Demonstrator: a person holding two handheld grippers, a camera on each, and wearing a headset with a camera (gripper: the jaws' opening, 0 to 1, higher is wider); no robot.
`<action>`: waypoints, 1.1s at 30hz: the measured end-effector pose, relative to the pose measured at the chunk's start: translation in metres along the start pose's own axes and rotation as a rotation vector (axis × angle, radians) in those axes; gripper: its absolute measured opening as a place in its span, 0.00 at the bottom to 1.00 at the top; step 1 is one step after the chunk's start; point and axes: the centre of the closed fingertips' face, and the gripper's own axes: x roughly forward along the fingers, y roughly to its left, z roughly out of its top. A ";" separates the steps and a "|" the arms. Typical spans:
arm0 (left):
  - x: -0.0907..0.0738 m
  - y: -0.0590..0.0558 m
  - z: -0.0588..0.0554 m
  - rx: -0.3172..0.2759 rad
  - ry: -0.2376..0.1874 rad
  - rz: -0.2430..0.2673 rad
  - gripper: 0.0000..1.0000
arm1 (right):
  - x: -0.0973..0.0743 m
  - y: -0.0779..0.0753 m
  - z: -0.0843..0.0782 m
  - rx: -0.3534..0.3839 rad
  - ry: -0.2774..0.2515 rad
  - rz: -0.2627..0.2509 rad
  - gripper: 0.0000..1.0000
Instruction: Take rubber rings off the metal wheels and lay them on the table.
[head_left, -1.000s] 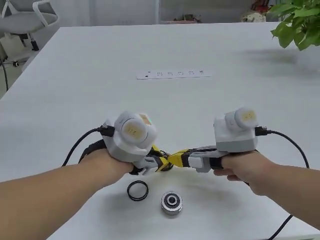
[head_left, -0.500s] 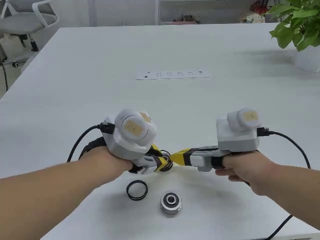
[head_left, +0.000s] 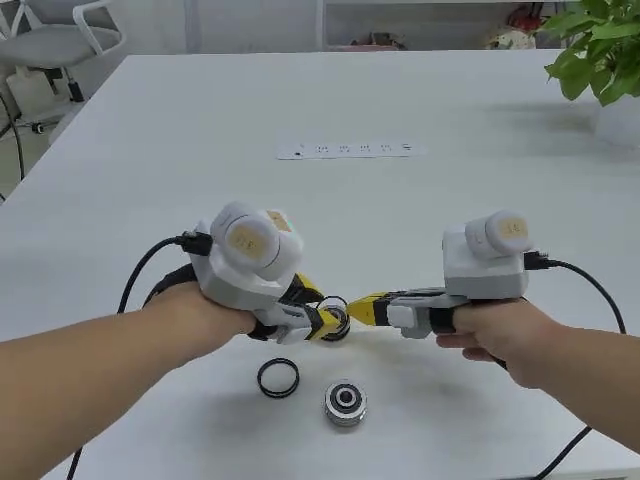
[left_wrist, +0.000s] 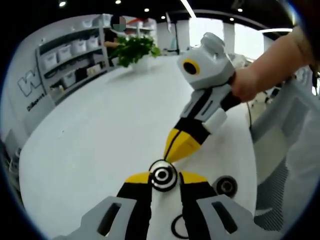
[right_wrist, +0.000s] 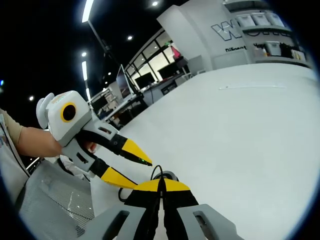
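My left gripper (head_left: 328, 322) is shut on a small metal wheel (head_left: 336, 323) and holds it just above the white table; the wheel (left_wrist: 163, 176) sits face-on between my yellow tips. My right gripper (head_left: 352, 311) comes in from the right, shut on the thin black rubber ring (head_left: 330, 301) of that wheel. The ring (right_wrist: 157, 173) stands up as a loop ahead of my right gripper (right_wrist: 160, 186), with the wheel (right_wrist: 168, 176) just behind. A loose rubber ring (head_left: 278, 377) and a bare metal wheel (head_left: 345, 402) lie on the table in front of me.
A white power strip (head_left: 350, 150) lies mid-table. A potted plant (head_left: 598, 55) stands at the far right corner, and an office chair (head_left: 55, 40) is off the far left edge. Gripper cables (head_left: 590, 290) trail over the table (head_left: 450, 210) at both sides.
Both grippers stay tip to tip over the same spot. The black ring now shows as a thin loop lifted off the held wheel between the tips.
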 end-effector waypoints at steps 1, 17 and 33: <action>-0.003 0.000 0.001 -0.003 -0.004 -0.001 0.24 | 0.000 0.001 0.001 0.001 0.000 0.002 0.00; -0.042 -0.007 0.004 -0.003 -0.056 -0.004 0.34 | -0.001 0.019 0.008 -0.013 -0.009 0.041 0.00; -0.073 -0.015 0.000 -0.016 -0.081 -0.002 0.46 | 0.004 0.042 0.008 -0.020 0.008 0.088 0.00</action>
